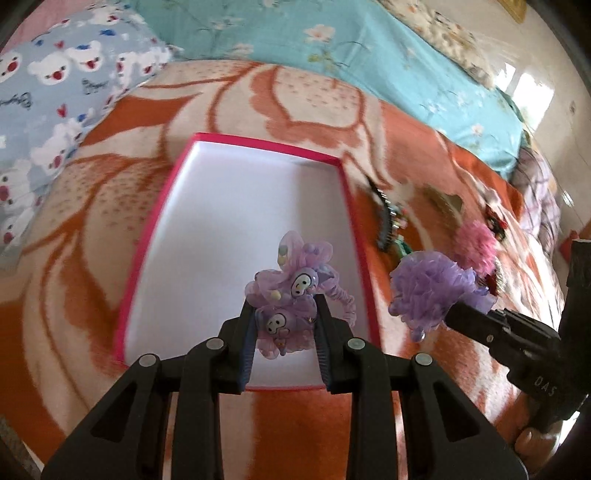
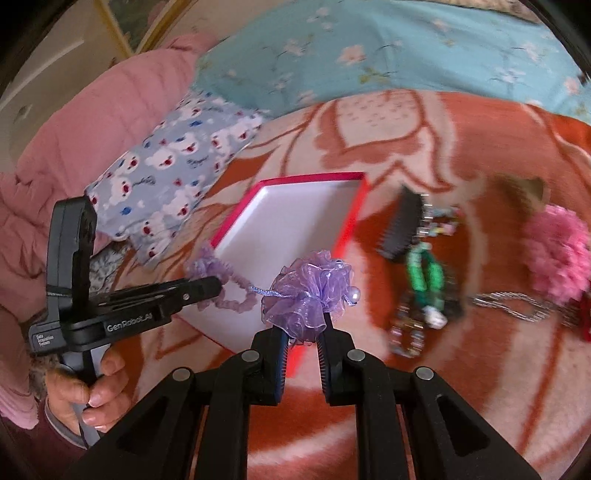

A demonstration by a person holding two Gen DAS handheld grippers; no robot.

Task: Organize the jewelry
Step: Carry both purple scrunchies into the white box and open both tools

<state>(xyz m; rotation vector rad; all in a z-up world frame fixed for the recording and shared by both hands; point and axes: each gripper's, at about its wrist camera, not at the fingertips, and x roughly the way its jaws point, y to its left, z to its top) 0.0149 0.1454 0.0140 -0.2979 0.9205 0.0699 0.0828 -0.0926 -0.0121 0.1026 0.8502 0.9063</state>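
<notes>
Left wrist view shows the left gripper (image 1: 284, 314) pinching a purple character scrunchie (image 1: 288, 295) over the white inside of the pink box (image 1: 236, 140). At 3 o'clock, the right gripper (image 2: 304, 326) pinches a purple mesh pom-pom (image 2: 314, 291) beside the box. Only the right wrist view shows the black comb (image 2: 400, 225), green beads (image 2: 424, 275) and silver chain (image 2: 513, 301) at 2 o'clock on the blanket (image 2: 406, 129).

The box (image 1: 236, 236) is white inside with a hot-pink rim. It lies on a blanket (image 1: 110, 206) of orange and cream leaf shapes. Above the box, a lilac scrunchie (image 1: 291, 291) carries white cartoon faces. Right of the box lie a lilac pompom (image 1: 432, 284), a pink pompom (image 1: 476, 245), a black comb (image 2: 402, 225) and a green clip (image 2: 424, 277). Behind the box lie a pale-blue bear-print pillow (image 1: 62, 92) and a turquoise floral sheet (image 1: 295, 33).
</notes>
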